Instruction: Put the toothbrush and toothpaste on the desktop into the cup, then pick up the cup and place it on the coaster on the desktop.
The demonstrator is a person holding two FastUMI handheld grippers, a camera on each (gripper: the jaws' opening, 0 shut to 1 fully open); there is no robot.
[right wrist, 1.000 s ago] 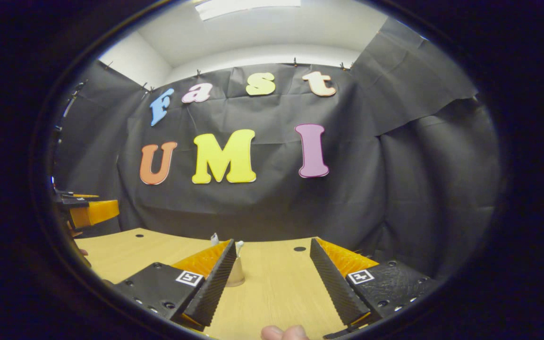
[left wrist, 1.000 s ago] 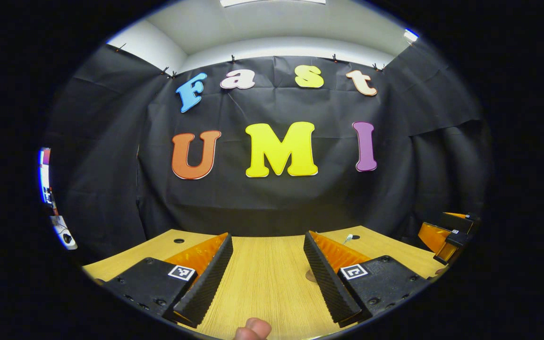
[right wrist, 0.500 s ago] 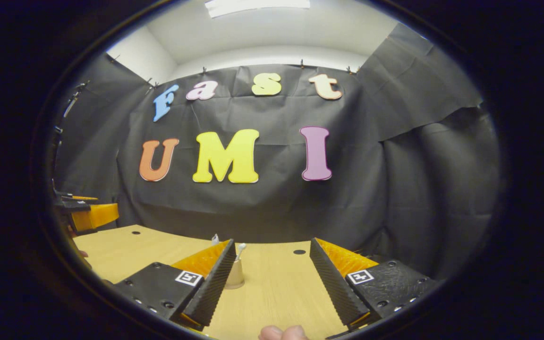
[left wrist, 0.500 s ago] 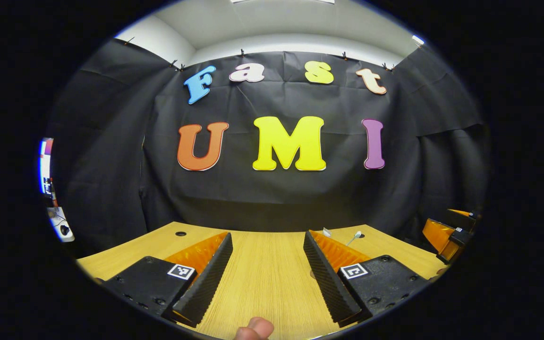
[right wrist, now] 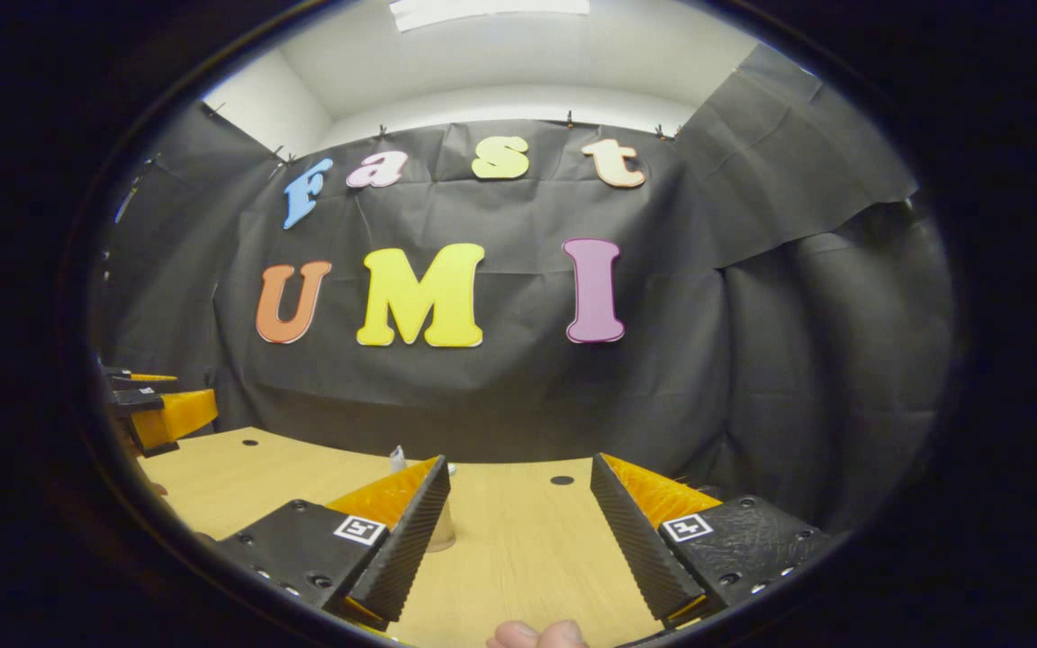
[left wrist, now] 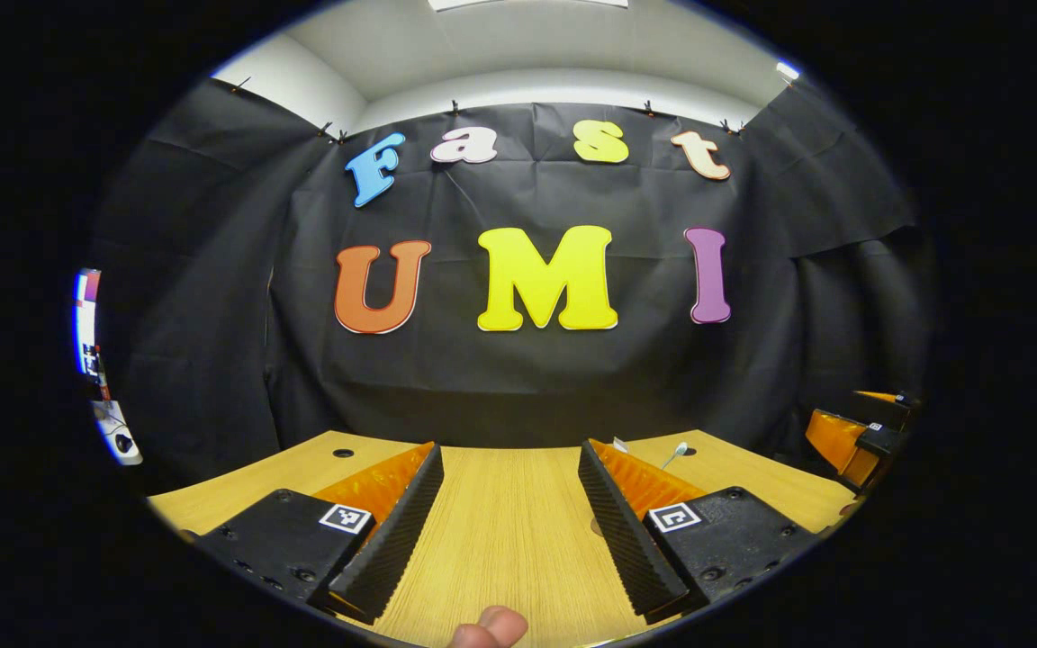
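A: Right gripper (right wrist: 518, 540): fingers spread wide apart, nothing between them, bare desktop (right wrist: 527, 549) in the gap. Left gripper (left wrist: 509, 531): same, spread wide and holding nothing.

B: Cup position?

A: In the right gripper view the cup (right wrist: 443, 531) stands upright on the desktop at about 10 o'clock from the gap, half hidden behind the left finger. A white toothbrush head (right wrist: 451, 469) and a pale toothpaste end (right wrist: 397, 457) stick up above it, so both appear to sit in the cup.

B: Coaster?

A: In the left gripper view a brownish rounded edge (left wrist: 595, 525) shows at 3 o'clock, touching the right finger's inner line. Possibly the coaster under the cup; cannot tell.

B: Look of the cup?

A: Small, pale beige, slightly tapered, plain wall.

B: Handling?

A: Judgement: light and top-heavy with tall contents, so easy to tip. The wall looks smooth and may slip. Best hold is across the lower to middle wall, below the rim, squeezed gently and kept upright.
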